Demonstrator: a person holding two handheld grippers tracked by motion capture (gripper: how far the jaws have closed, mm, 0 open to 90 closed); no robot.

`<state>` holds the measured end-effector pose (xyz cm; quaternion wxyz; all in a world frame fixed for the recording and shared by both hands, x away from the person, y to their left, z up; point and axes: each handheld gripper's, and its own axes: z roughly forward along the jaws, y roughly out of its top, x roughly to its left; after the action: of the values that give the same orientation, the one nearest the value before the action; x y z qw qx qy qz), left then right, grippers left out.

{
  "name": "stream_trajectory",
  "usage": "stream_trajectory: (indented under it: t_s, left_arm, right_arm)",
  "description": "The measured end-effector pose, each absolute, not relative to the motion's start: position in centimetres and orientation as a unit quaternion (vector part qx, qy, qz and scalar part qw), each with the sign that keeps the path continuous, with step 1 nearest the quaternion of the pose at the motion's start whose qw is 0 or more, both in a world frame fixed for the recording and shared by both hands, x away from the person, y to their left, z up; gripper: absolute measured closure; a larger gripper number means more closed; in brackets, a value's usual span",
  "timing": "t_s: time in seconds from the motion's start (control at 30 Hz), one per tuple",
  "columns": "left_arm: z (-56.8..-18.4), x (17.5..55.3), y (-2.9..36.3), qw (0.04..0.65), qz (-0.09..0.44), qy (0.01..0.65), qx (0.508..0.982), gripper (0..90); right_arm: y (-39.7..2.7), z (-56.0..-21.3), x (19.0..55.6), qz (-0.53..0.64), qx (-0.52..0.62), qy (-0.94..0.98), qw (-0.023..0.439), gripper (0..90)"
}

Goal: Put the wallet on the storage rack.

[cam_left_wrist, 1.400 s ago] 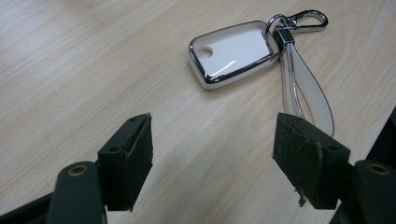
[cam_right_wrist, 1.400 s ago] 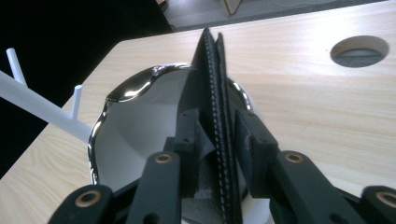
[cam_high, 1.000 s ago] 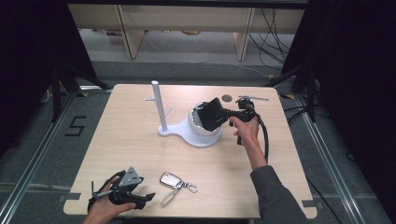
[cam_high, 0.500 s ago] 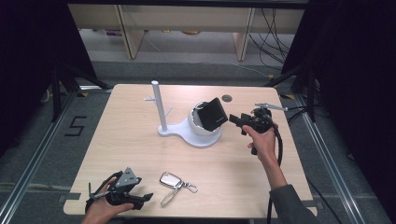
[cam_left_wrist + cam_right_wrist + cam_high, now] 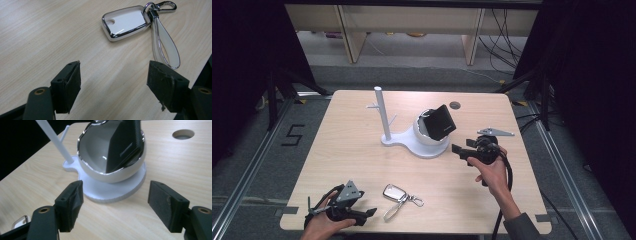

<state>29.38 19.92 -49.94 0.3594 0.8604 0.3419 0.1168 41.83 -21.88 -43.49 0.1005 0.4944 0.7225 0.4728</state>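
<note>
The black wallet (image 5: pixel 441 122) sits in the white bowl stand (image 5: pixel 412 144), the key fob (image 5: pixel 125 22) lies untouched, and your left gripper (image 5: pixel 113 87) and right gripper (image 5: pixel 115 207) gape empty.

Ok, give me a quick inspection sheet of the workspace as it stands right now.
Surface: light wood table, round hole near the far edge.
Job's things: white stand with upright post; its bowl holds a tilted black block. Key fob with strap lies flat near the front edge.
Clutter: nothing seen.
Grippers: left gripper open, short of the fob; right gripper open, facing the stand.
Cables: black cable trails from the right gripper.
Surroundings: dark curtains, shelving behind.
</note>
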Motion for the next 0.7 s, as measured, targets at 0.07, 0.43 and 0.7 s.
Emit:
stream_trajectory:
  t_s: [0.07,0.43,0.7]
  left_arm:
    - [-49.9,29.4,19.8,0.364,0.117,0.344,0.858,26.2]
    - [-49.9,29.4,19.8,0.365,0.115,0.348,0.856,25.0]
    - [-49.7,29.6,19.7,0.366,0.112,0.346,0.856,24.7]
  right_arm:
    - [-21.7,-43.8,41.6,0.458,0.479,0.74,0.116,25.5]
    - [-21.2,-46.0,39.7,0.439,0.473,0.758,0.101,22.9]
    - [-21.0,-46.6,37.9,0.429,0.462,0.769,0.102,22.6]
